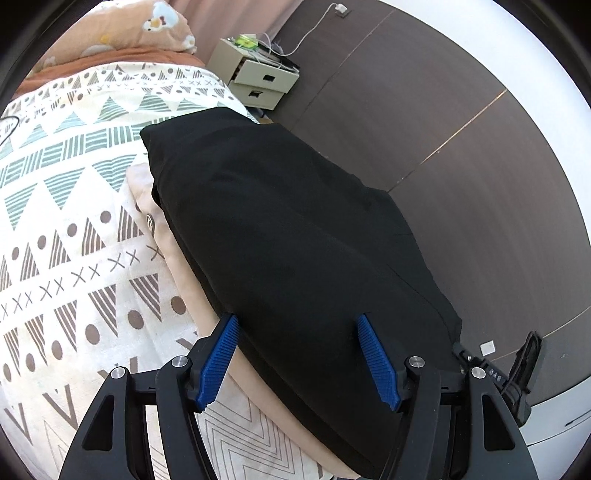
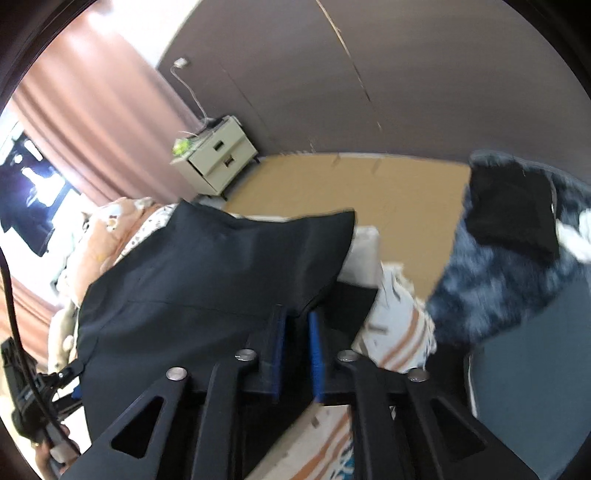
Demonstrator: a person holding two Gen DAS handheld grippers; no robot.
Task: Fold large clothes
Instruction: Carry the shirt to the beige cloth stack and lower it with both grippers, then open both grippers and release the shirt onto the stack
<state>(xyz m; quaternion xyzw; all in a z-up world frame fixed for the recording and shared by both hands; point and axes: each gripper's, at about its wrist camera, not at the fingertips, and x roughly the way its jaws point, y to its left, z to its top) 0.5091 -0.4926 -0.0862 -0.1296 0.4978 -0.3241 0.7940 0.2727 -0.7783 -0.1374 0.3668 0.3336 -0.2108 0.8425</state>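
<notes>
Two hand-held grippers, left (image 1: 299, 328) spread wide over black garment (image 1: 288, 236), right (image 2: 295, 332) narrowly parted, grip unclear

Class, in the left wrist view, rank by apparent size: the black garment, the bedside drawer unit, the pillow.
1. black garment, largest
2. pillow
3. bedside drawer unit
The last two look similar, so their order is unsure.

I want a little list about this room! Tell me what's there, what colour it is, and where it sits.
big cloth: black garment, folded, lying on the bed
under it: beige cloth
bed cover: patterned bedspread with triangles, dots and crosses
left gripper: fingers open, one on each side of the black garment's near end
right gripper: fingers close together at the black garment's edge; grip unclear
by the wall: cream nightstand, two drawers
</notes>
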